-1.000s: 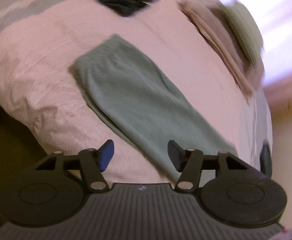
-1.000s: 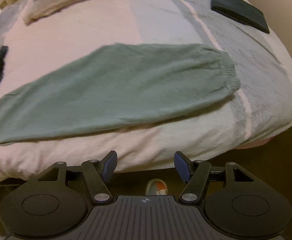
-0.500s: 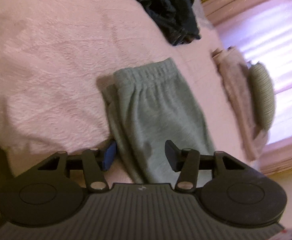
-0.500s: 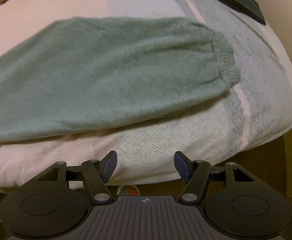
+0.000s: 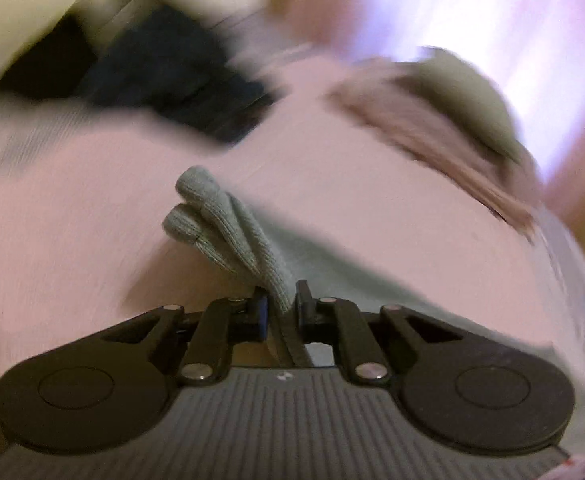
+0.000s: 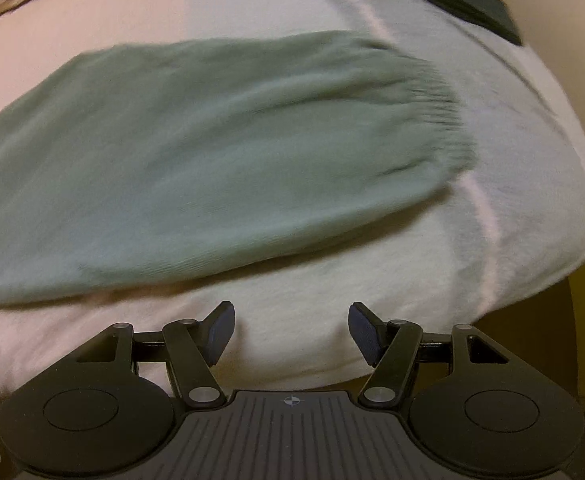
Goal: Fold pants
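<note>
- Left tongs (image 5: pixel 280 306): jaws closing on the ribbed cuff of the sage-green knit pants (image 5: pixel 228 228).
- Right tongs (image 6: pixel 291 332): wide, empty, above the pink bedspread (image 6: pixel 292 300).

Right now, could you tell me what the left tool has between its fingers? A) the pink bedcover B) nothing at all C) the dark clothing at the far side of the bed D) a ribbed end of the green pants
D: in the left wrist view the left tool is closing on a ribbed end of the green pants, bunched up above the bedcover.
</note>
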{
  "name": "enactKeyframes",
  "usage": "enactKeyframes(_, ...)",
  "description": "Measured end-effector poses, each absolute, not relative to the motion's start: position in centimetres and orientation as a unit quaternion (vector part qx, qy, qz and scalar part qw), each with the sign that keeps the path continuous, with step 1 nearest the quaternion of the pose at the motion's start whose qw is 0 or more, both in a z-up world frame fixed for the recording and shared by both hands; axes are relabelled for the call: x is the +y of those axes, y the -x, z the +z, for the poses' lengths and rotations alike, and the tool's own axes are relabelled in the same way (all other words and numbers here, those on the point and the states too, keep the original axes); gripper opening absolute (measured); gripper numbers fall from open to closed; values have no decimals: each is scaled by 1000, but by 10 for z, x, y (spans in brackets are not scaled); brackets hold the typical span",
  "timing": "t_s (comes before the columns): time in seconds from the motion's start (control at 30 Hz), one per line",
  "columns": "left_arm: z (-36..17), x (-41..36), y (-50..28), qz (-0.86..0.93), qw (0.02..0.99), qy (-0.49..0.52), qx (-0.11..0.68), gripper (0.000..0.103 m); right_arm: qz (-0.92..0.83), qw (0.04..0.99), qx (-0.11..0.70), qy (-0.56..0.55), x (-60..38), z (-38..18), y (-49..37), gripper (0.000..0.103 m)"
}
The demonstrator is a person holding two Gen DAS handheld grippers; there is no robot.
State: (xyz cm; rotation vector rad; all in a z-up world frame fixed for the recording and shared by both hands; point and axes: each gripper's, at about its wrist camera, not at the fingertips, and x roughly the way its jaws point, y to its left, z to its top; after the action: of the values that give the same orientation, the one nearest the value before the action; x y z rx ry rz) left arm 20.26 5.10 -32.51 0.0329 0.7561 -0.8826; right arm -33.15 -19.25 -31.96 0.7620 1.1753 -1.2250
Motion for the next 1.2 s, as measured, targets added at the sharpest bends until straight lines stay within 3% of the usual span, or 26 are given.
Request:
enactKeyframes(0.1, -288, 9, -137, -525, 804, -104, 260, 9, -556, 578, 493, -337, -200, -314, 357, 61)
enactKeyframes(0.2, -289, -26, -65, -608, 744, -180, 208, 9, -577, 563, 479, -349, -202, -312, 380, 61)
enactKeyframes(0.3, -319, -51, -6, -672, 675, -221, 209, 9, -588, 554, 464, -363, -201, -313, 396, 61)
enactKeyframes(0.43, -394, -79, 50, -697, 583, -308, 281, 16, -591, 549, 447, -386, -197, -321, 409, 60)
enactKeyframes(0.5, -404, -76, 63, -692, 591, -327, 253, 15, -592, 549, 439, -394, -194, -323, 412, 60)
enactKeyframes(0.67, -357, -64, 26, -712, 574, -249, 320, 33, -597, 592, 348, -414, -183, -307, 417, 60)
enactKeyframes(0.77, -329, -55, -13, -699, 596, -194, 343, 35, -568, 646, 259, -439, -177, -296, 403, 60)
enactKeyframes(0.9, -342, -60, -59, -627, 654, -187, 379, 31, -456, 709, 170, -510, -185, -309, 353, 60)
enactKeyframes(1.03, -362, -70, -83, -589, 675, -154, 417, 29, -365, 735, 166, -546, -202, -337, 289, 60)
enactKeyframes(1.2, -364, -75, -83, -587, 675, -157, 419, 29, -308, 736, 227, -558, -213, -371, 227, 61)
